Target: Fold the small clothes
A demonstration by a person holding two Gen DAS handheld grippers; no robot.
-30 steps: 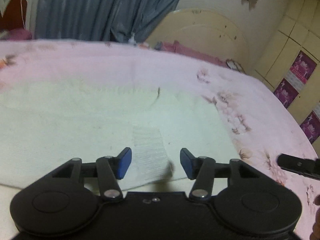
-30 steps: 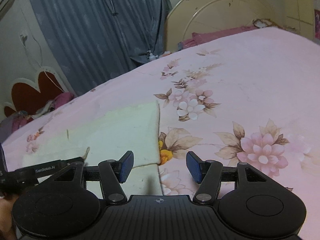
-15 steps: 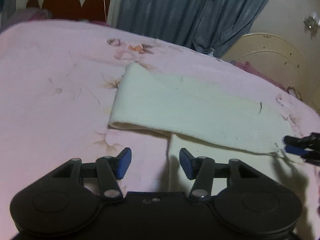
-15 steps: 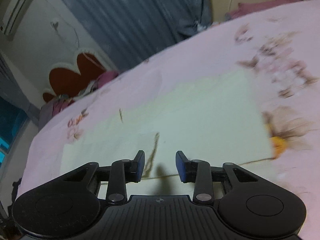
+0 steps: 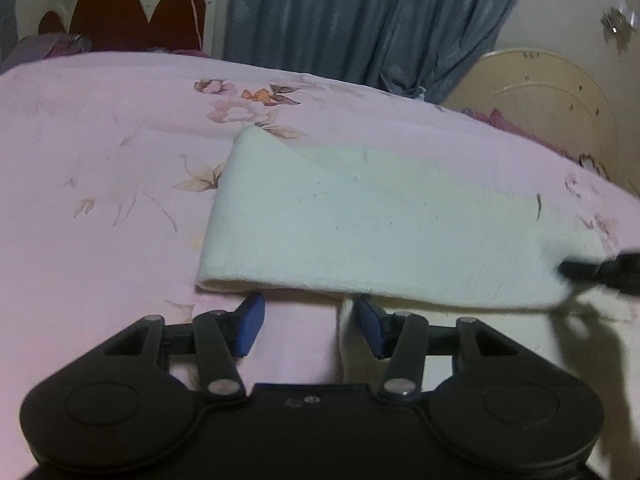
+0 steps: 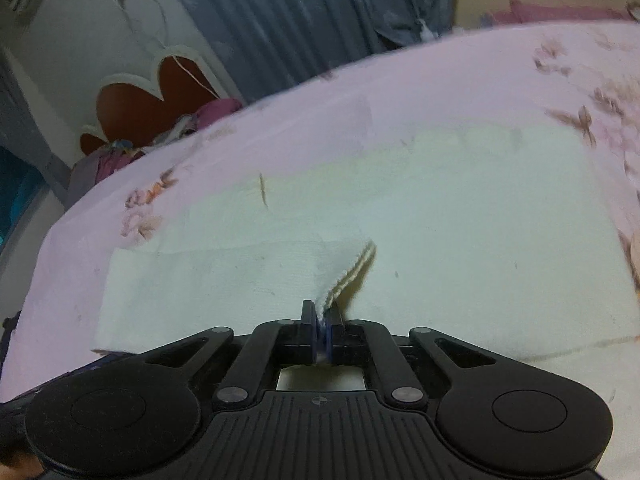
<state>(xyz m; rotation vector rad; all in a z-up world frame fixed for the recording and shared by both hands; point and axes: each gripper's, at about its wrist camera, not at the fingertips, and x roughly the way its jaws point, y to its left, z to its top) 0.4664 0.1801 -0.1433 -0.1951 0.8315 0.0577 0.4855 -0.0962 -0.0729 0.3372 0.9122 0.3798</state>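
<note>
A cream-white knit garment (image 5: 360, 216) lies flat on the pink flowered bedsheet (image 5: 100, 168), with one sleeve folded across its body. My left gripper (image 5: 308, 326) is open and empty, low over the sheet at the garment's near left edge. My right gripper (image 6: 322, 330) is shut on the ribbed cuff (image 6: 352, 270) of the sleeve and holds it lifted a little above the garment (image 6: 480, 220). The right gripper's tip also shows at the right edge of the left wrist view (image 5: 600, 270).
A blue-grey curtain (image 5: 360, 20) hangs behind the bed. A cream headboard (image 5: 540, 96) stands at the right and a red heart-shaped headboard (image 5: 132, 16) at the left. Pink and purple bedding (image 6: 208, 116) lies by the far edge.
My right gripper swung left over the garment and closed on the sleeve cuff. My left gripper turned to the garment's left edge and came lower, still open.
</note>
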